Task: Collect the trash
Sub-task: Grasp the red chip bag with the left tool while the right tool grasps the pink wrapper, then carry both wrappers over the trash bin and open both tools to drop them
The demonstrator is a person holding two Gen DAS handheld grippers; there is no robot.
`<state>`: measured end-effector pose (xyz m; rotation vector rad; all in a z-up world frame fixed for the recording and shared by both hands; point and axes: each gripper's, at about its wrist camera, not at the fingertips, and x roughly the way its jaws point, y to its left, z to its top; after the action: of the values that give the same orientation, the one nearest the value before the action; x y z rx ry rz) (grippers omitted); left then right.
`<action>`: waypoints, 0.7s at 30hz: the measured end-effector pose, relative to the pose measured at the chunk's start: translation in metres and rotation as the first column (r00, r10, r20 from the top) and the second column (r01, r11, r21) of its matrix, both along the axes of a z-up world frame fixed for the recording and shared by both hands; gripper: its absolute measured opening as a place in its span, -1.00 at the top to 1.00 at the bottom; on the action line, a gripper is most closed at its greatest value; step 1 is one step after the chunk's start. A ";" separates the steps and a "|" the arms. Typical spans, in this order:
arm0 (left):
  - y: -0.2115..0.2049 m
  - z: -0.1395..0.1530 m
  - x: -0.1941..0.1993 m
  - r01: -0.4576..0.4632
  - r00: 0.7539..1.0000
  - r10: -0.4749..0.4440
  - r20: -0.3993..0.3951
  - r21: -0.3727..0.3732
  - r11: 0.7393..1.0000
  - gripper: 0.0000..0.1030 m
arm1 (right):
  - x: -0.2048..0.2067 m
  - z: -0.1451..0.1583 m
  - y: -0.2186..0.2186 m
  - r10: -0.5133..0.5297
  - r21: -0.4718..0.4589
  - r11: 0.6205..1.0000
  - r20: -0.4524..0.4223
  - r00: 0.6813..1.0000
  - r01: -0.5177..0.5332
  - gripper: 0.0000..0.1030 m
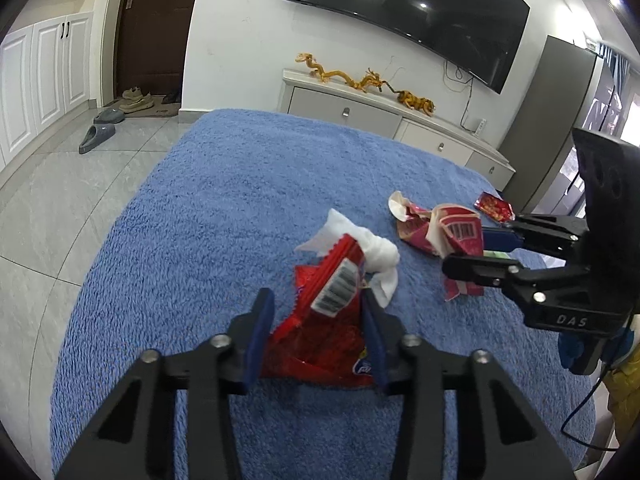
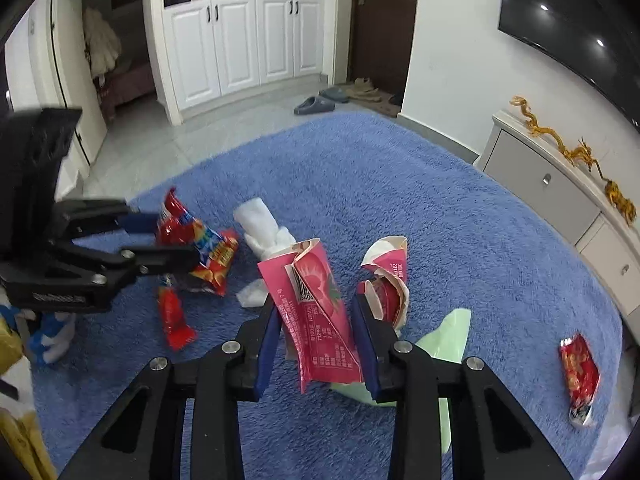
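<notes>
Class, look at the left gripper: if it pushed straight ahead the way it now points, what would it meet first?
The left gripper already has the crinkled red snack wrapper between its fingers, so that comes first; just beyond it lies the crumpled white tissue, though depth is uncertain.

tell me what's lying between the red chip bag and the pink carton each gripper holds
A crumpled white tissue lies on the blue blanket between the red chip bag and pink carton, clearest in the right wrist view.

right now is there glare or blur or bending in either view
Left wrist: ceiling lights glare as spots on the tv, floor tiles bow from the fisheye. Right wrist: the red wrapper in the left claw is slightly blurred, corners vignette black.
</notes>
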<state>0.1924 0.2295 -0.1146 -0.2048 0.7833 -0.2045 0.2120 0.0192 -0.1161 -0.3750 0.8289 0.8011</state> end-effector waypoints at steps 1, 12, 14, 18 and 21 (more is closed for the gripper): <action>-0.001 0.001 -0.002 0.002 1.000 -0.002 -0.003 0.000 1.000 0.37 | -0.003 0.002 -0.002 -0.005 0.014 1.000 -0.005 1.000 0.005 0.36; -0.006 0.026 -0.043 -0.002 1.000 0.003 0.031 -0.009 1.000 0.64 | -0.045 0.037 -0.038 -0.070 0.197 0.976 -0.095 0.993 0.088 0.38; -0.010 0.035 -0.050 0.003 0.999 -0.003 0.046 -0.006 1.000 0.65 | -0.054 0.045 -0.045 -0.086 0.227 0.968 -0.104 0.991 0.108 0.38; -0.017 0.053 -0.067 0.017 0.997 -0.017 0.078 -0.008 1.000 0.65 | -0.075 0.065 -0.063 -0.124 0.269 0.952 -0.091 0.988 0.144 0.38; -0.027 0.069 -0.082 0.040 0.993 -0.039 0.109 -0.008 0.999 0.65 | -0.090 0.079 -0.080 -0.156 0.279 0.945 -0.066 0.986 0.168 0.38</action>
<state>0.1106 0.2026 -0.0458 -0.1859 0.6789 -0.2549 0.1219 -0.0604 -0.0374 -0.0332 0.7610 0.7630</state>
